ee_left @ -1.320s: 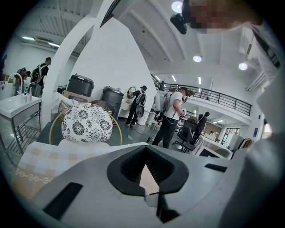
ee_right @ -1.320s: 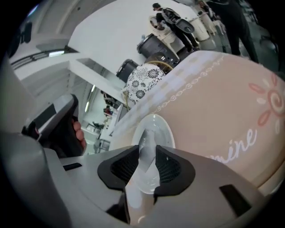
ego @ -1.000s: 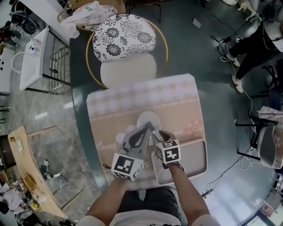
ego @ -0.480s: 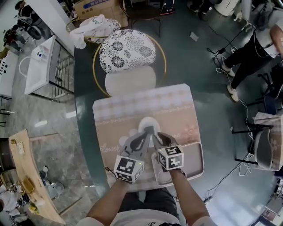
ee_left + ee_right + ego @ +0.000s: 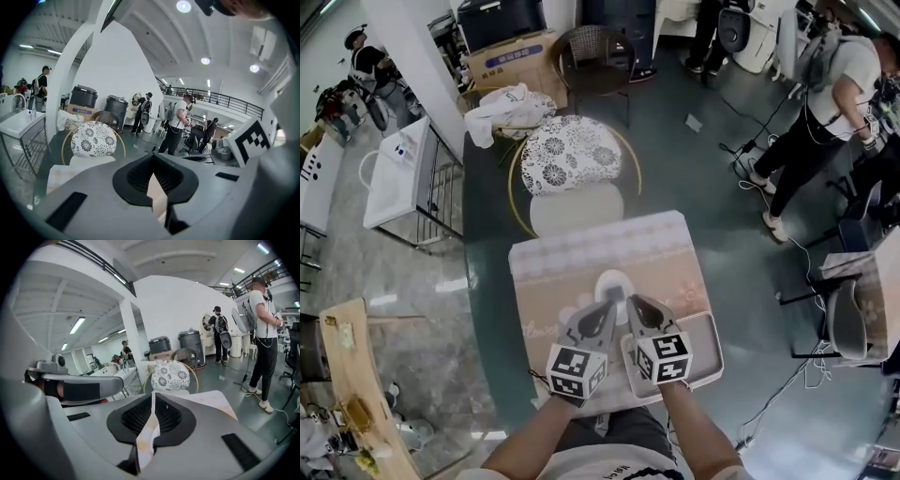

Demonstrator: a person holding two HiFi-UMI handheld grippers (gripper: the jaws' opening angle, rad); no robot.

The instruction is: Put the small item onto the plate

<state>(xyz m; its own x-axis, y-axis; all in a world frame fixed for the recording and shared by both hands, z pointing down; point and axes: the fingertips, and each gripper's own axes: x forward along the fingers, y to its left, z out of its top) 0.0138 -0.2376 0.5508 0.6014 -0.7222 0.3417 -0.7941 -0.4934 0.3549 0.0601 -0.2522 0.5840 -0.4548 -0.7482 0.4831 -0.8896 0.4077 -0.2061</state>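
The bench (image 5: 675,246) with its pink cloth looks smaller in the head view than a second ago, so I reckon I've straightened up. The tray (image 5: 709,339) sits at my right. My left tongs (image 5: 611,302) are closed, tips together, and empty. My right tongs (image 5: 632,302), wide a second ago, are closing with only cloth showing between them. Both point at the plate (image 5: 614,277) just ahead. I can't make out the small item anywhere, so my guess is it's either already dropped or I missed it.
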